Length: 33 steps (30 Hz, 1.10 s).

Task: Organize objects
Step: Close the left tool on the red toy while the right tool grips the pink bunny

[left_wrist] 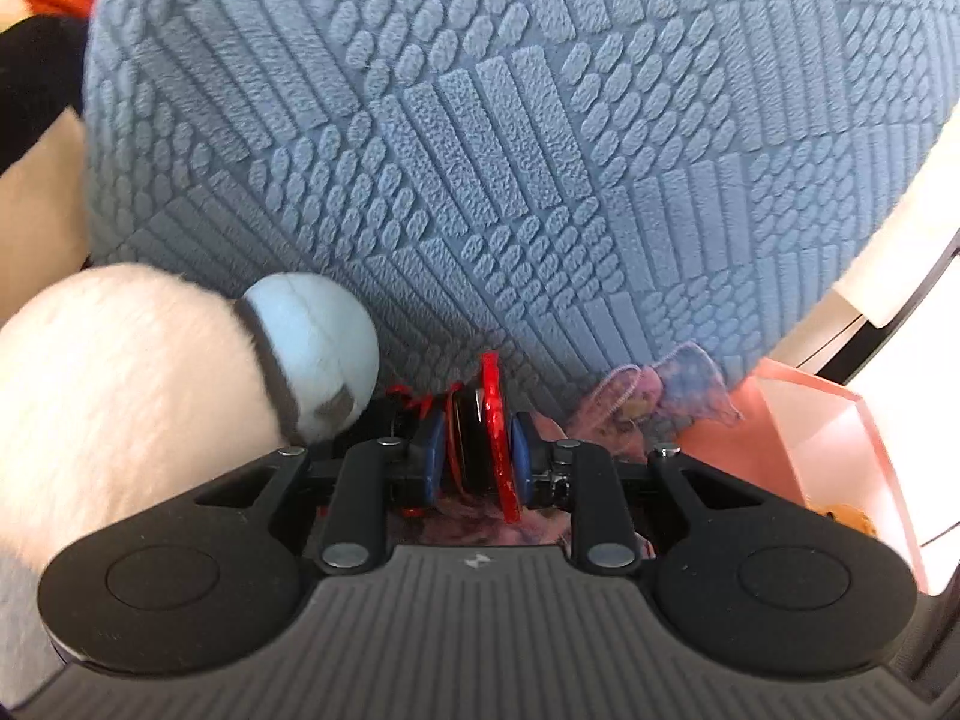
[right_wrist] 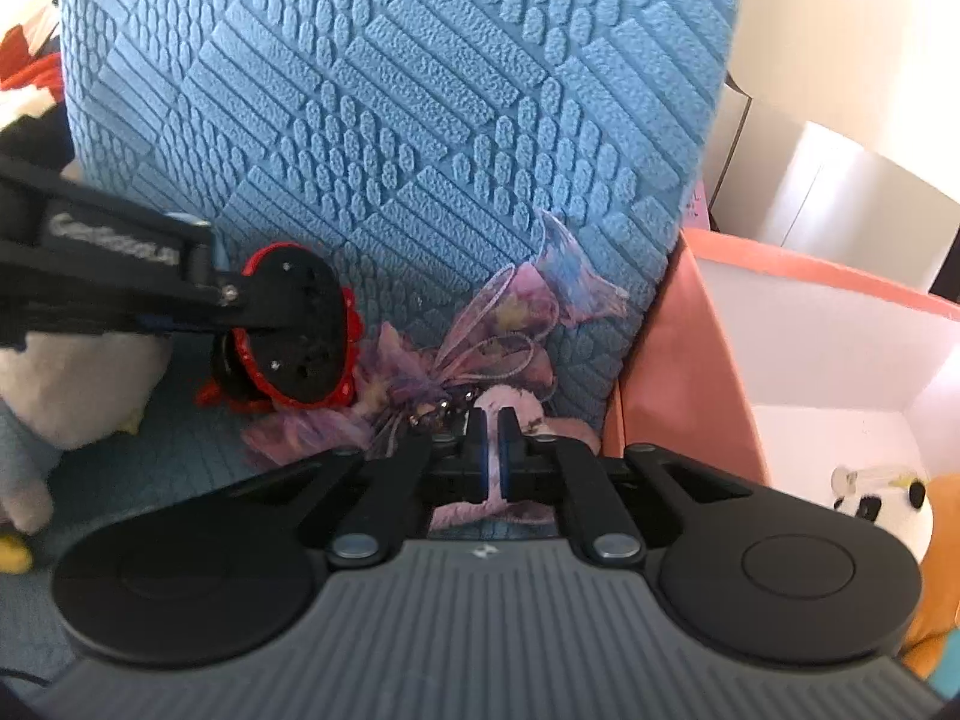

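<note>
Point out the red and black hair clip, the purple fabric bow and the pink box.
red and black hair clip (left_wrist: 495, 420), left wrist view, red edge.
purple fabric bow (right_wrist: 510, 306), right wrist view, upper loop.
pink box (right_wrist: 672, 348), right wrist view, near wall.

Both my wrist cameras look down along their fingers, close against the blue textured fabric cushion (left_wrist: 480, 150) (right_wrist: 390, 120), their shared backdrop.

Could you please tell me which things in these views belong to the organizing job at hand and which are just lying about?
In hand:
- left gripper shut on red-and-black hair accessory
- right gripper shut on purple floral hair bow
- pink box, the likely destination

Lying about:
- blue textured cushion
- white plush toy
- orange plush in the box
</note>
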Tool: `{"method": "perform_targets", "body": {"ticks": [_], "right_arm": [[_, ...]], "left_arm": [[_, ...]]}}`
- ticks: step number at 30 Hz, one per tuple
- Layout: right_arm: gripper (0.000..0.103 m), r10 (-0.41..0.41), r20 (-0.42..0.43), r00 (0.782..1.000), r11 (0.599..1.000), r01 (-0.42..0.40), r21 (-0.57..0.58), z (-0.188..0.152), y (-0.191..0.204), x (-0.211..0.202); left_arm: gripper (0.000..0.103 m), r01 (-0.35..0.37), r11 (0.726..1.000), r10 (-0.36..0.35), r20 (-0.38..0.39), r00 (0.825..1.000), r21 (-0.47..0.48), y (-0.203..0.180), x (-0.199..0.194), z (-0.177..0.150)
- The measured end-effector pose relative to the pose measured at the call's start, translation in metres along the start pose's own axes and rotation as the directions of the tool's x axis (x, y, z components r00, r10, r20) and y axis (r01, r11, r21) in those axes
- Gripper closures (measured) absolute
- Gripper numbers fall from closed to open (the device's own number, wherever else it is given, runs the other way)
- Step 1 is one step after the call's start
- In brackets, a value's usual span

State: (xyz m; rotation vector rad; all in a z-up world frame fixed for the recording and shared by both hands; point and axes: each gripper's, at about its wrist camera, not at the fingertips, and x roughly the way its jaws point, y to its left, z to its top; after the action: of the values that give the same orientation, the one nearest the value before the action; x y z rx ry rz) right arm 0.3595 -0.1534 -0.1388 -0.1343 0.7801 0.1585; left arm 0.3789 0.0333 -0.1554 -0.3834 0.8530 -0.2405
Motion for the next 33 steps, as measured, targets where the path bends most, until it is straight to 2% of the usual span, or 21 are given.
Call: {"method": "perform_targets", "body": {"ticks": [8,9,10,11,12,16,21,25,26,27,28,29,30,31,33], "right_arm": [[0.097,0.006,0.014,1.0,1.0,-0.006,0.023,-0.006,-0.015,-0.025],[0.097,0.011,0.017,1.0,1.0,-0.012,0.021,-0.007,-0.014,-0.03],[0.097,0.015,0.022,1.0,1.0,-0.015,0.022,-0.008,-0.011,-0.036],[0.095,0.016,0.024,1.0,1.0,-0.017,0.026,-0.005,-0.011,-0.039],[0.095,0.022,0.024,0.999,0.999,-0.023,0.031,-0.006,-0.013,-0.039],[0.095,0.054,0.013,0.998,0.997,-0.054,0.051,-0.002,-0.011,-0.037],[0.094,0.071,0.04,0.997,0.996,-0.073,0.049,0.003,-0.009,-0.05],[0.092,0.098,0.042,0.994,0.993,-0.101,0.061,0.004,-0.012,-0.06],[0.088,0.104,0.038,0.994,0.992,-0.106,0.062,0.004,-0.013,-0.06],[0.083,0.11,0.037,0.993,0.992,-0.112,0.062,0.004,-0.013,-0.06],[0.071,0.117,0.036,0.992,0.991,-0.119,0.059,0.004,-0.012,-0.058],[0.064,0.122,0.035,0.992,0.991,-0.124,0.053,0.004,-0.012,-0.058],[0.063,0.128,0.032,0.991,0.991,-0.13,0.041,0.005,-0.011,-0.056],[0.063,0.132,0.027,0.991,0.991,-0.133,0.025,0.007,-0.01,-0.053],[0.063,0.135,0.019,0.991,0.991,-0.135,-0.009,0.011,-0.006,-0.043]], "left_arm": [[0.077,0.015,1.0,-0.015,0.002,1.0,-0.005,0.002,-0.058,-0.03],[0.08,0.01,1.0,-0.01,0.001,1.0,-0.002,0.0,-0.062,-0.036],[0.09,0.009,1.0,-0.009,0.003,1.0,0.002,-0.003,-0.066,-0.039],[0.091,0.002,1.0,-0.002,-0.009,1.0,0.003,-0.004,-0.069,-0.041],[0.097,0.01,1.0,-0.01,-0.008,1.0,-0.003,0.003,-0.082,-0.045],[0.097,0.012,1.0,-0.013,-0.018,1.0,-0.025,0.005,-0.102,-0.059],[0.096,0.045,0.99,-0.048,-0.02,0.999,-0.134,0.017,-0.116,-0.073],[0.095,0.078,0.958,-0.097,-0.056,0.994,-0.274,0.032,-0.104,-0.08],[0.094,0.085,0.948,-0.111,-0.067,0.992,-0.306,0.035,-0.1,-0.081],[0.088,0.086,0.939,-0.119,-0.08,0.99,-0.332,0.038,-0.095,-0.081],[0.079,0.085,0.932,-0.125,-0.091,0.988,-0.353,0.04,-0.09,-0.082],[0.073,0.082,0.926,-0.127,-0.1,0.987,-0.369,0.041,-0.085,-0.083],[0.058,0.074,0.921,-0.124,-0.105,0.987,-0.383,0.042,-0.08,-0.084],[0.048,0.064,0.917,-0.116,-0.11,0.987,-0.394,0.043,-0.076,-0.084],[0.045,0.05,0.91,-0.106,-0.115,0.988,-0.411,0.043,-0.068,-0.084]]}}
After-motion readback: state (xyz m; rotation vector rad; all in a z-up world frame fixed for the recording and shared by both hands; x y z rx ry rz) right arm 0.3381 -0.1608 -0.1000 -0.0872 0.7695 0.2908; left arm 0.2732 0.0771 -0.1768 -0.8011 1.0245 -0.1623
